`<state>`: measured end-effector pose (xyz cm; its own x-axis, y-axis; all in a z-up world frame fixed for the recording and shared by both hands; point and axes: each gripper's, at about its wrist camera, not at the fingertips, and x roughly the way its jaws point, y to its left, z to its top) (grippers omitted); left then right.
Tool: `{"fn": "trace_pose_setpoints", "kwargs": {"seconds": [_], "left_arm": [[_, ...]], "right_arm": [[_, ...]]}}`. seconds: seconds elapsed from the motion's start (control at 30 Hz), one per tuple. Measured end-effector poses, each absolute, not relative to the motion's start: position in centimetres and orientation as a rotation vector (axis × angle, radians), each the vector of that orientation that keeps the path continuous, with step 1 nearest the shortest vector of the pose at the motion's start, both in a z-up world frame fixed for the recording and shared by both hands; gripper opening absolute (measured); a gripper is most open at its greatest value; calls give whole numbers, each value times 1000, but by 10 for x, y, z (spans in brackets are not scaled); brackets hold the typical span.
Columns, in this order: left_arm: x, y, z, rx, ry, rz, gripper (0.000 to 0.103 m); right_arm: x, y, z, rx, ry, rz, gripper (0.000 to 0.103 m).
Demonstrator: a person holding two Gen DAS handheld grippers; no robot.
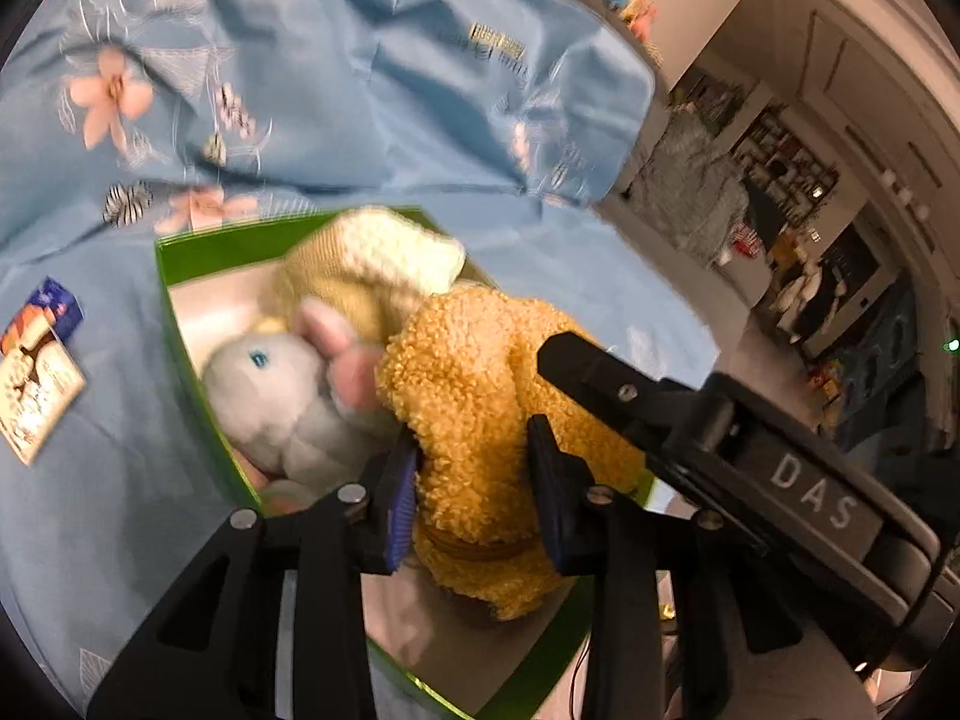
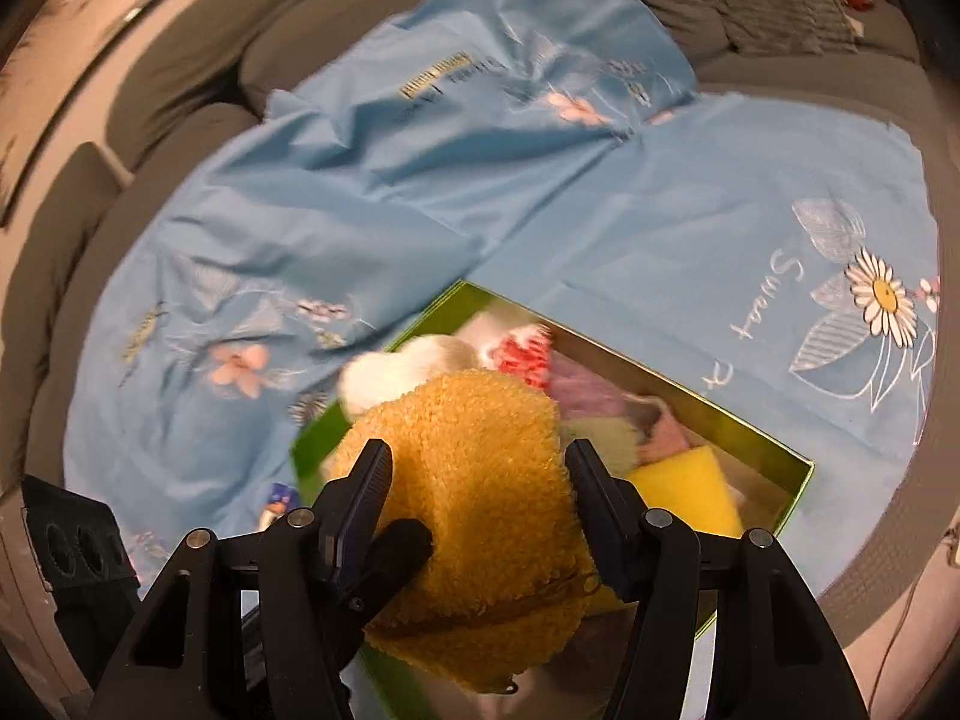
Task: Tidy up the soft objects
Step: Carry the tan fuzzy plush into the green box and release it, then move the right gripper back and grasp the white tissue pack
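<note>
Surface: grey sofa (image 2: 180, 84) cushions lay under a creased light-blue cloth (image 2: 372, 192) printed with flowers; shelves and clutter stood far right in the left wrist view.
Box: a green box (image 1: 180, 324) sat on the cloth, near the middle of both views, its inside pale.
Box contents: a grey plush toy (image 1: 282, 396) with pink parts lay at the left, a cream knitted piece (image 1: 384, 252) at the far end; the right wrist view also showed red, purple, pink and a yellow sponge-like block (image 2: 690, 492).
Pouch: a curly yellow fleece pouch (image 1: 474, 396) with a zip hung over the near end of the box, above the other soft things.
Left tool: the left tool (image 1: 474, 468) was clamped on the pouch's near part, both pads pressed into the fleece.
Right tool: the right tool (image 2: 477, 480) straddled the pouch's wider body; its pads lay at the fleece edges, and whether they squeezed it could not be told.
Card: a small printed card (image 1: 36, 384) lay on the cloth left of the box.
</note>
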<state>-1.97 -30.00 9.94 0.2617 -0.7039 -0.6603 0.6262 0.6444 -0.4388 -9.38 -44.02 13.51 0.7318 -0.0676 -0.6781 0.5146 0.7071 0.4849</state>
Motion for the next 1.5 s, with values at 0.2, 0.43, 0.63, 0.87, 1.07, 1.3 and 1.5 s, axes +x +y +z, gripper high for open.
{"fn": "trace_pose_setpoints", "kwargs": {"seconds": [0.2, 0.43, 0.63, 0.87, 1.07, 1.3, 1.5], "left_arm": [[-17, -317, 85, 24, 991, -820, 32], [-13, -318, 73, 82, 1026, -762, 33], [-15, -311, 75, 52, 1031, -778, 38], [-31, -283, 99, 11, 967, -779, 67], [-38, -239, 118, -61, 918, -758, 80], [-32, -156, 112, -89, 881, -574, 81], [-14, -76, 90, -129, 908, -369, 80]], "right_arm": [[-83, -455, 103, 744, 811, -401, 63], [-77, -452, 93, 722, 853, -414, 63], [-79, -450, 98, 716, 855, -413, 63], [-95, -446, 121, 705, 770, -440, 83], [-99, -434, 137, 665, 719, -446, 89], [-98, -416, 154, 578, 663, -473, 95], [-97, -395, 167, 534, 612, -405, 95]]}}
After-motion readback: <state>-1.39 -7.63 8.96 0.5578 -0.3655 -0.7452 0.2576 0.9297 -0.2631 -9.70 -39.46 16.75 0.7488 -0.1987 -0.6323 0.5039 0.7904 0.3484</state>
